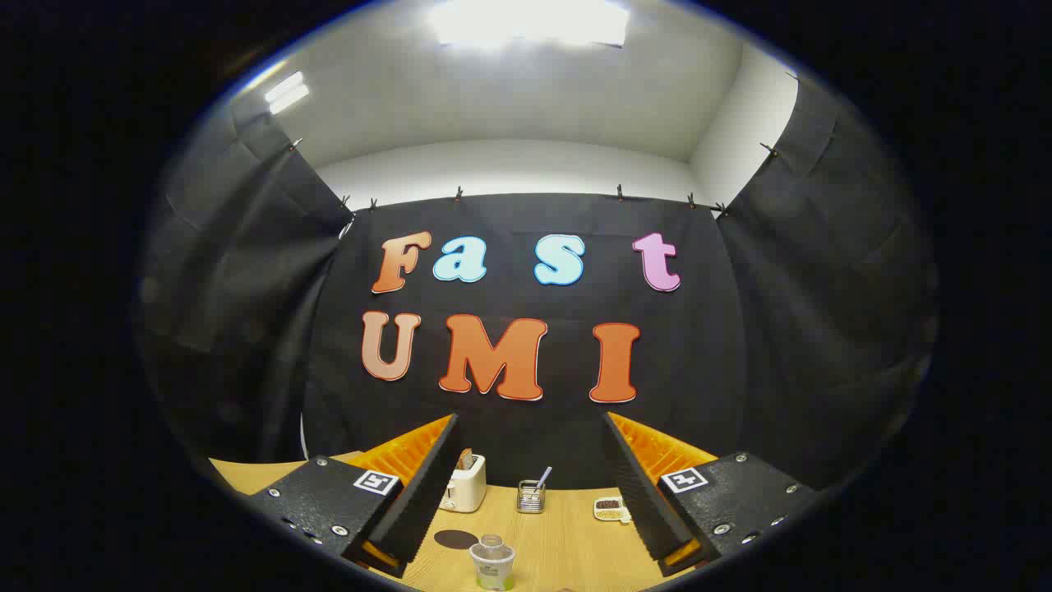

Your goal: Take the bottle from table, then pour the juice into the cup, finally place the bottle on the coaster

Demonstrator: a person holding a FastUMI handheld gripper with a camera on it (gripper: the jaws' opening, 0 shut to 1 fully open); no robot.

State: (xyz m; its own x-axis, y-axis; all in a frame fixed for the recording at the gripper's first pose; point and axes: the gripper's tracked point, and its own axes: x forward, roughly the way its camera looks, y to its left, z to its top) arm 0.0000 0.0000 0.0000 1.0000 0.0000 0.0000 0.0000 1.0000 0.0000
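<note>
Gripper fingers spread wide, holding nothing. Bottle upright on table, just ahead btwn fingers, dark coaster beside it. Cup not identified. Toaster, wire holder beyond. Judged: pick-up, pour, placing all pending

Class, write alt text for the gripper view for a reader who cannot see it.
The open gripper hovers over a wooden table, with a cup and dark coaster between its fingers. Beyond stand a toaster, wire holder and small dish.
</note>
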